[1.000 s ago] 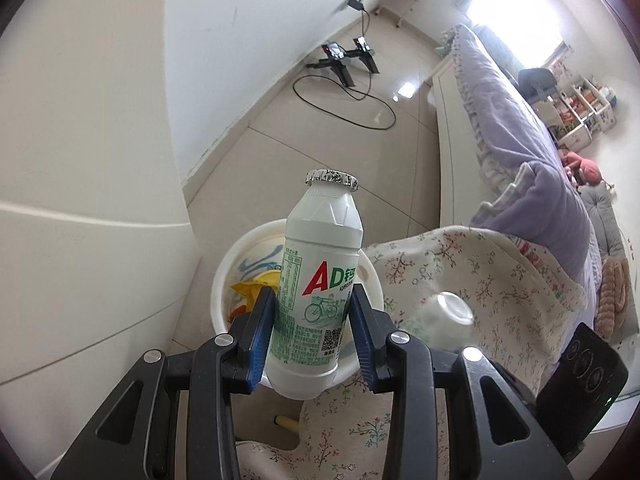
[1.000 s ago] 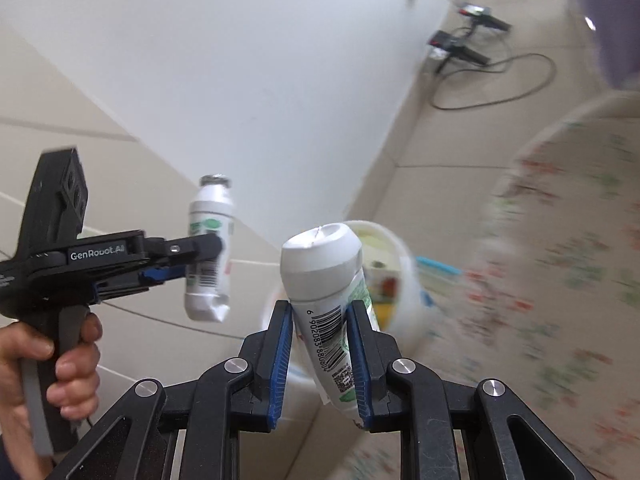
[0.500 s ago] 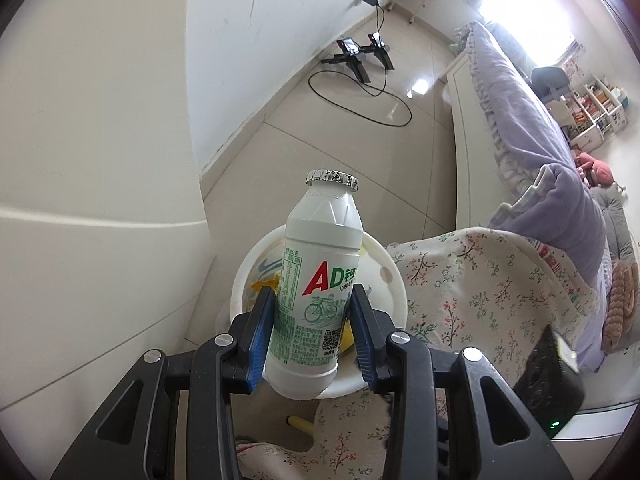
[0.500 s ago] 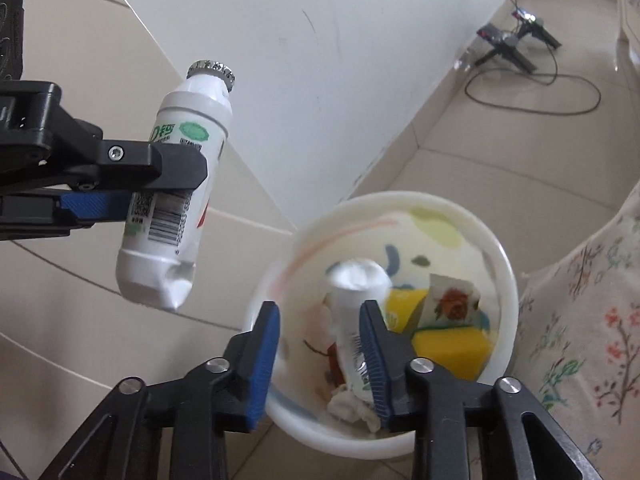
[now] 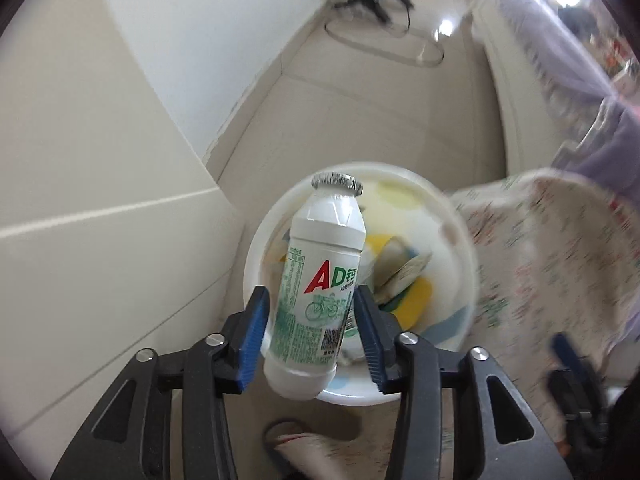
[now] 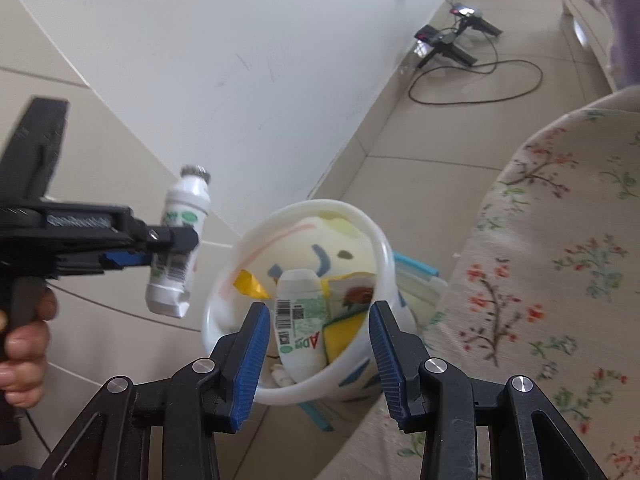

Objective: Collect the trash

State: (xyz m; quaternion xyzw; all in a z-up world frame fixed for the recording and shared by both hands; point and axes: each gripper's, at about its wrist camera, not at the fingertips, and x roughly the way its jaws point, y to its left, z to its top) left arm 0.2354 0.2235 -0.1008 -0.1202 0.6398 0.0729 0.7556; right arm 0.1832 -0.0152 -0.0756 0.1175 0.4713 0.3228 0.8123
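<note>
Right wrist view: the right hand-held gripper (image 6: 316, 354) is spread with nothing between its pads above the white plastic bucket (image 6: 256, 390), where a white drink bottle (image 6: 300, 328) lies. Beyond, the left hand-held gripper (image 5: 310, 334) pinches another white green-labelled bottle (image 5: 320, 288) over the bucket.

White wall (image 6: 240, 60) meets beige tiled floor (image 6: 420, 184); floral tablecloth (image 6: 540, 280) at right.

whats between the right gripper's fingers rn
Nothing held: the open right gripper frames the bin below, with a dropped bottle lying inside, seen in the right wrist view.
</note>
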